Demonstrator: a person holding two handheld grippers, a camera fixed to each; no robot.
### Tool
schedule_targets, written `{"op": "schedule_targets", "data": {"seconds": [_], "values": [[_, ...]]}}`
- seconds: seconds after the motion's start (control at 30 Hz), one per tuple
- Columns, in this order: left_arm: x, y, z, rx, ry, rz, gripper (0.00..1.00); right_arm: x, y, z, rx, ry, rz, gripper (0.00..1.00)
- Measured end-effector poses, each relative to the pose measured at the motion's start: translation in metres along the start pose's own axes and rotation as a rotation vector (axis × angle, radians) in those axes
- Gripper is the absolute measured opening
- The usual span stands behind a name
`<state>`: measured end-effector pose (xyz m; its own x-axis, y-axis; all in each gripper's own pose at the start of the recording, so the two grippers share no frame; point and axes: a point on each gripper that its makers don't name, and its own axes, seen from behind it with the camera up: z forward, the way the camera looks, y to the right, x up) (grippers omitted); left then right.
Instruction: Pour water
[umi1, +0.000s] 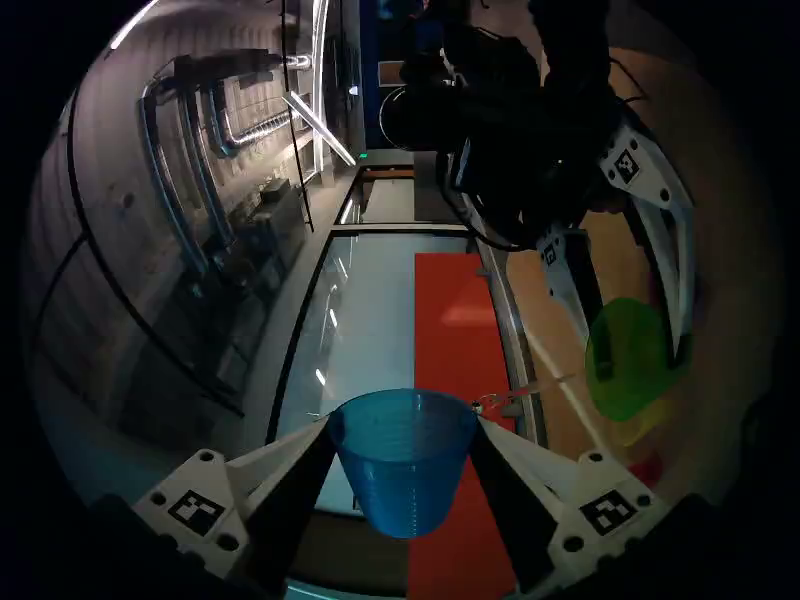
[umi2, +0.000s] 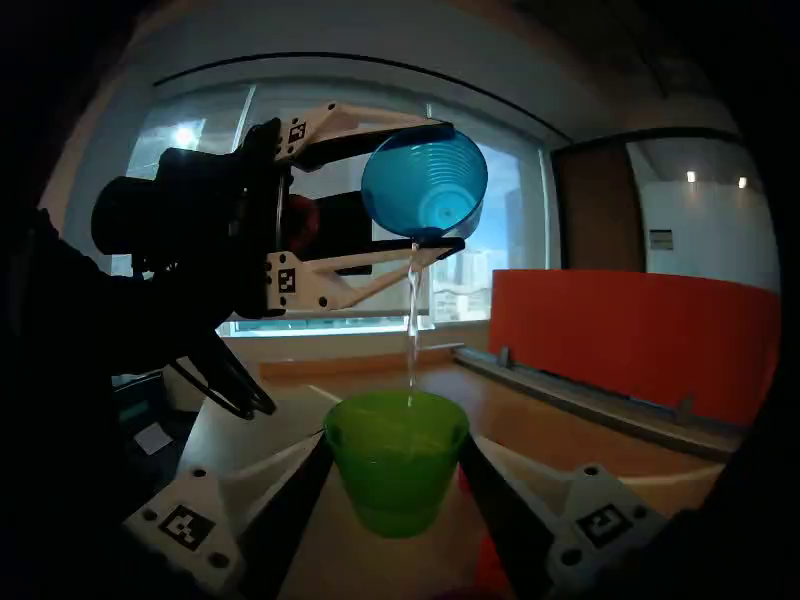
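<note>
Blue cup (umi2: 420, 185) is clamped between both fingers of the left gripper (umi2: 455, 185) and tipped well over, mouth facing out and down. That angle is what lets the water (umi2: 411, 320) leave by the lower lip. It is held above the green cup (umi2: 397, 480), well apart from it, so the water falls as one thin, clear stream into the open mouth below.

Green cup is gripped upright by the right gripper (umi2: 397, 445), both fingers pressed on its sides. It is placed directly under the lip of the blue one, judged so the catch can be lined up by hand. Whether it rests on the wooden table (umi2: 560, 420) or is held off it cannot be told.

Stream is seen entering near the middle of the green rim. No splash or spill is visible.

Both cups are translucent tapered plastic, and fine rings are visible inside the blue one. Fill level in the green cup cannot be read. Blue cup is judged nearly drained, going by the steep tilt and the thin stream.
</note>
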<state>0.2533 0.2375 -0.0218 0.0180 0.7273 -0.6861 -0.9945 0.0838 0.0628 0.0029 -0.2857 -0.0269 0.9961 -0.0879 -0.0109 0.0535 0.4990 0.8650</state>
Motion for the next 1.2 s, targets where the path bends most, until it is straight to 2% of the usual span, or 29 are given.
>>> {"op": "schedule_targets", "data": {"seconds": [0.27, 0.77, 1.2], "values": [[0.001, -0.003, 0.001, 0.007, 0.003, 0.051, 0.87, 0.001, 0.000, 0.000, -0.002, 0.003, -0.001, 0.89], [0.011, -0.007, 0.001, 0.022, 0.023, 0.099, 0.87, 0.003, 0.001, -0.001, -0.005, 0.008, -0.001, 0.89], [0.008, -0.011, 0.004, 0.021, 0.030, 0.081, 0.87, 0.003, 0.002, -0.002, -0.008, 0.006, -0.001, 0.89]]}}
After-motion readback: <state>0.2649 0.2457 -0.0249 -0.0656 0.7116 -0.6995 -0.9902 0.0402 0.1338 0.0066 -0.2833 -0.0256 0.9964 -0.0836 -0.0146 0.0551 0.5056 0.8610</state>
